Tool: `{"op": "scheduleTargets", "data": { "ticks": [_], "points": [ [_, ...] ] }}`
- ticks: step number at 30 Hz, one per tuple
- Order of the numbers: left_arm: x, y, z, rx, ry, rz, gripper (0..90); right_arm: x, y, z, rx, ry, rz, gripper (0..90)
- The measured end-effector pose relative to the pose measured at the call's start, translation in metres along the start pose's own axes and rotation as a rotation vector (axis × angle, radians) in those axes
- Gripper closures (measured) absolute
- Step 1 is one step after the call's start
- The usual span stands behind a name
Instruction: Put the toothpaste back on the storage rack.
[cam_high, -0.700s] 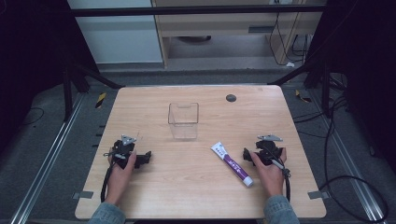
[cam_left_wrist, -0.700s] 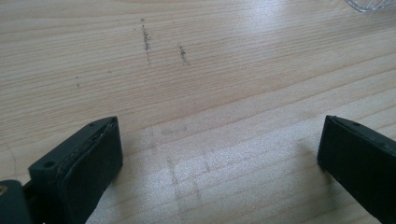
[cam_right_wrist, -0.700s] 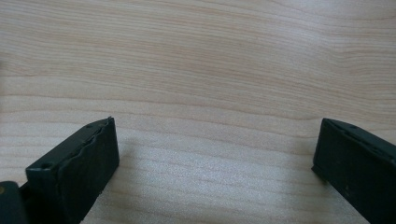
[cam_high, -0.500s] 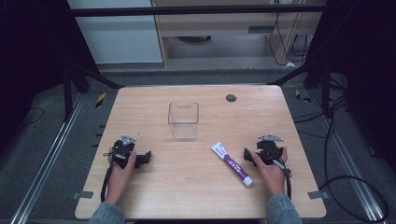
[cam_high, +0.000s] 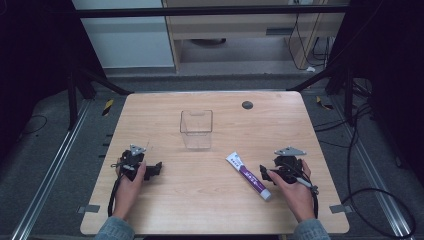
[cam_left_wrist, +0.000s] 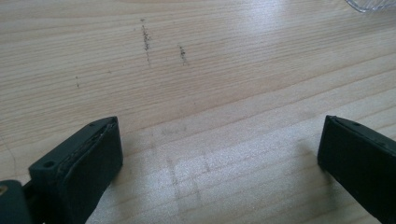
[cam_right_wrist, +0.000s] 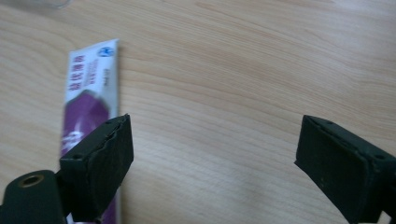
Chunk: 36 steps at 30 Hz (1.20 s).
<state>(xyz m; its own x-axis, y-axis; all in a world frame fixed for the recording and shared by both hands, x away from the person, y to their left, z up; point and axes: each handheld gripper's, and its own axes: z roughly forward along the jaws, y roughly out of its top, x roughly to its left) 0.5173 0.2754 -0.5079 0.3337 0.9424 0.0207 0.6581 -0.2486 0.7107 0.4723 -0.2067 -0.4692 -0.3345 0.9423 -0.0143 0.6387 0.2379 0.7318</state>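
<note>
We judge the tube (cam_high: 249, 176) light, soft, slick; best taken mid-body across its width. Right gripper (cam_high: 267, 173) fingers wide open, empty, beside it; left gripper (cam_high: 155, 170) likewise.

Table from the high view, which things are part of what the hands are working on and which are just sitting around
In play:
purple and white tube, lying flat beside the right gripper, whose jaws stand open
clear plastic box, empty, mid-table
left gripper, open over bare wood

Lying about:
small dark round disc near the table's far edge
</note>
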Motion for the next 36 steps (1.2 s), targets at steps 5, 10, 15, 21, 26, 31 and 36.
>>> {"op": "scheduleTargets", "data": {
  "ticks": [5,10,15,21,26,31,36],
  "points": [
    [0.0,0.0,0.0,-0.002,-0.001,-0.001,0.0,0.015,0.006,-0.011,0.024,0.04,-0.05,16.9],
    [0.0,0.0,0.0,0.0,0.0,0.0,0.0,0.027,0.013,-0.015,0.045,0.075,-0.093,24.3],
    [0.0,0.0,0.0,0.0,0.0,-0.001,0.0,0.035,0.019,-0.013,0.064,0.082,-0.134,29.1],
    [0.0,0.0,0.0,0.0,0.0,0.0,0.0,0.043,0.027,-0.01,0.09,0.099,-0.163,30.9],
    [0.0,0.0,0.0,0.0,0.0,0.0,0.0,0.05,0.032,-0.005,0.115,0.115,-0.174,31.0],
    [0.0,0.0,0.0,0.0,0.0,0.0,0.0,0.058,0.037,0.001,0.141,0.132,-0.186,34.9],
    [0.0,0.0,0.0,0.0,0.0,0.0,0.0,0.061,0.044,0.004,0.15,0.147,-0.184,40.9]
  ]
}}
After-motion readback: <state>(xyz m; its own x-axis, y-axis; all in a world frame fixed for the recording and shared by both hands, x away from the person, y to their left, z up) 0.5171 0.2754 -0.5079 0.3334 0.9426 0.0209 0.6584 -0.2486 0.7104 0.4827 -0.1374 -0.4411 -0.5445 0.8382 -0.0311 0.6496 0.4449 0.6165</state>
